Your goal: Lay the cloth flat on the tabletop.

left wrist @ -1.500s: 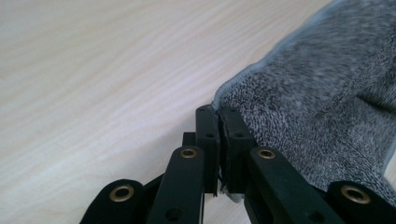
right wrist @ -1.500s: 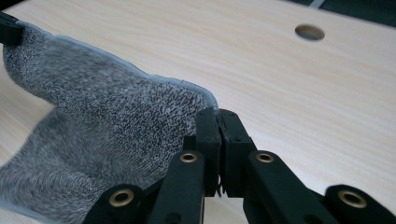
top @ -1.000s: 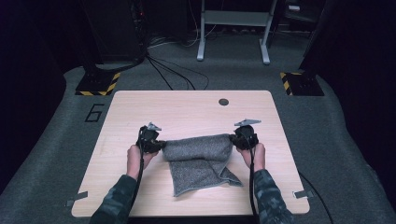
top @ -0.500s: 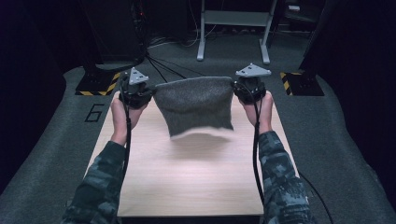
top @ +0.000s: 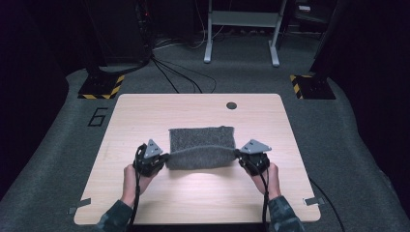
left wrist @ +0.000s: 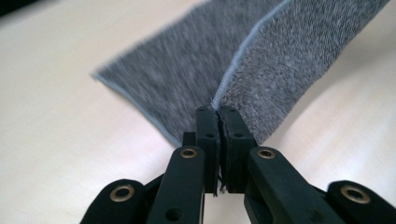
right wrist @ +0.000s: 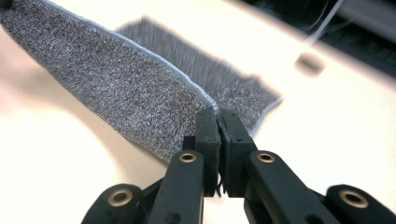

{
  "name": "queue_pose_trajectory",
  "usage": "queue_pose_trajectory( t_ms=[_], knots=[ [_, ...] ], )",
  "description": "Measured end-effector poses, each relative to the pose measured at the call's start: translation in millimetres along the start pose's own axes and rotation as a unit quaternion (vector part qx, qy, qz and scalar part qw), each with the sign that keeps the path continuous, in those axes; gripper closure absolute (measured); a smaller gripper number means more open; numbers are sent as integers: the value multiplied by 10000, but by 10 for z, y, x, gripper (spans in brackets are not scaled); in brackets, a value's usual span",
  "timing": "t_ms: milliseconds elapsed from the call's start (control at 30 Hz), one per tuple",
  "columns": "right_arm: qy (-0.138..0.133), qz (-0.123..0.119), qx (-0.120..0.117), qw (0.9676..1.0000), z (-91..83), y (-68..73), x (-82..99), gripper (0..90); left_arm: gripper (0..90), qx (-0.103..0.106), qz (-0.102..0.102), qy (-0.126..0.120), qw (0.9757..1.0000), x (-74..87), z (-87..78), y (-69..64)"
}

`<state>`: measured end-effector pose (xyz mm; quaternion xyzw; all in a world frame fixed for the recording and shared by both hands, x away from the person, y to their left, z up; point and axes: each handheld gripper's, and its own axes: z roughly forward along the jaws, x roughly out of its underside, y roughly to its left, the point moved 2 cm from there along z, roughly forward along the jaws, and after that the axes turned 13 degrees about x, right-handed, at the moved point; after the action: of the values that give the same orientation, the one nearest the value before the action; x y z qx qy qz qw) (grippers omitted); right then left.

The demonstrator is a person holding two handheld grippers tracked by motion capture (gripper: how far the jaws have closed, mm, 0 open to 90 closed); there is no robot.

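Note:
A grey knitted cloth (top: pixel 202 147) with a pale hemmed edge is stretched between my two grippers over the middle of the wooden table (top: pixel 145 116). Its far part lies flat on the tabletop; the near edge is lifted and taut. My left gripper (top: pixel 163 158) is shut on the cloth's near left corner, and in the left gripper view the jaws (left wrist: pixel 218 116) pinch the hem of the cloth (left wrist: pixel 261 70). My right gripper (top: pixel 240 156) is shut on the near right corner; the right gripper view shows the cloth (right wrist: pixel 116 93) running away from the shut jaws (right wrist: pixel 218 116).
A small round dark hole (top: pixel 231 105) sits near the table's far edge. Beyond the table are a grey metal stand (top: pixel 241 29), floor cables (top: pixel 179 77) and two black-and-yellow striped bases (top: pixel 101 87). Grey carpet surrounds the table.
From a bunched cloth near the table's front, both grippers swung it up and far out, hanging in the air, then came back down toward me; its far part now lies flat on the table.

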<state>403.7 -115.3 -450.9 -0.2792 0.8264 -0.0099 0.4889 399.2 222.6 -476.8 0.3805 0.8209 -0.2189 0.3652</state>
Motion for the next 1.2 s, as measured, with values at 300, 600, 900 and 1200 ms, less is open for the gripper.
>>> queue_pose_trajectory(
  t_ms=[300, 600, 900, 1200],
  knots=[
    [503, 542, -382, 9965, -122, 115, 571, 781, 794, 477, -413, 54, 9980, 360, 34, -141],
    [643, 1021, -142, 9926, -336, -82, 774, 637, 503, 447, -506, 23, 9977, 508, -286, -269],
    [754, 1127, -52, 9907, -105, -100, 612, 285, 304, 130, -785, -110, 9968, 433, -186, -32],
    [1078, 1237, 138, 9864, 350, -73, 526, 90, 159, -215, -1015, 279, 9942, 387, 148, 155]
  ],
)
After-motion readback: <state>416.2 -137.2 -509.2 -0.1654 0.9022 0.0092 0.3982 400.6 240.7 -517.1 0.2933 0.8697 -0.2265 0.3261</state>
